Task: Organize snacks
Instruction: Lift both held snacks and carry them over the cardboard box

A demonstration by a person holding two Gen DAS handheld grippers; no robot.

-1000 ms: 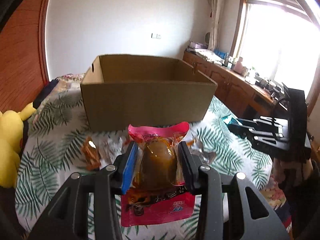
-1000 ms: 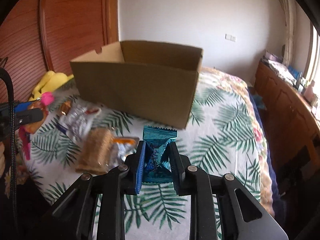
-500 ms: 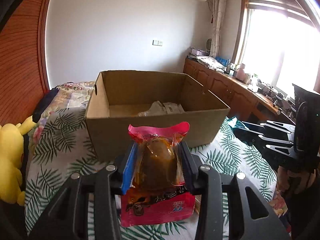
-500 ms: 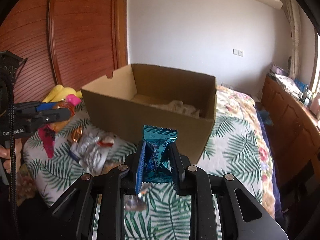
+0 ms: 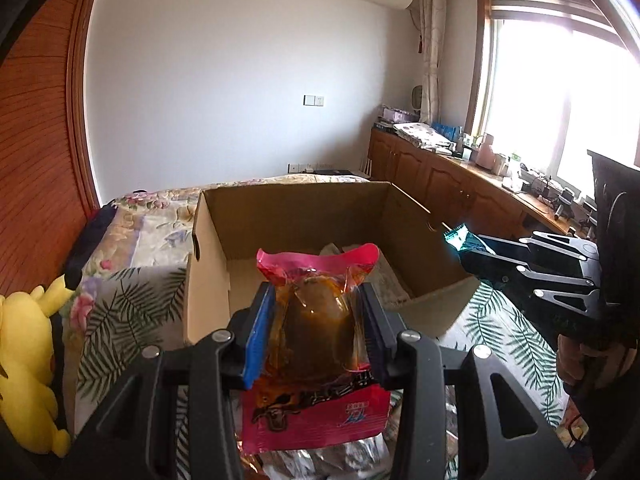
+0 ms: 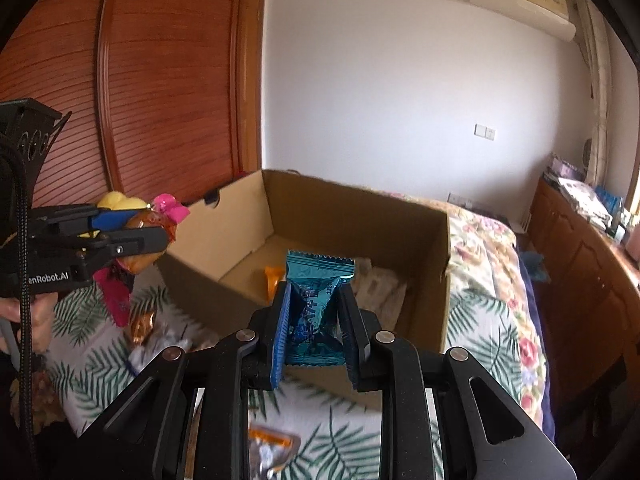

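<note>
An open cardboard box point(image 5: 208, 280) stands on the palm-print bed; it also shows in the right wrist view point(image 6: 442, 248). My left gripper point(image 5: 318, 320) is shut on a pink snack pouch point(image 5: 316, 360) with a brown piece inside, held just before the box's near wall. My right gripper point(image 6: 314, 320) is shut on a teal snack packet point(image 6: 316, 304), held at the box's near edge. Each gripper shows in the other's view: the right gripper point(image 5: 476, 248) at the box's right side, the left gripper point(image 6: 152, 236) at its left corner. Pale packets point(image 6: 380, 292) and an orange one point(image 6: 274, 276) lie inside.
Loose snack packets point(image 6: 160, 336) lie on the bed in front of the box, one point(image 6: 272, 444) under my right gripper. A yellow plush toy point(image 5: 24, 364) sits at the left bed edge. A wooden cabinet point(image 5: 440, 184) runs along the right wall; a wooden wardrobe point(image 6: 160, 80) stands left.
Both grippers have risen with their snacks and moved toward the box, so its inside and contents now show. Neither grip has changed.
</note>
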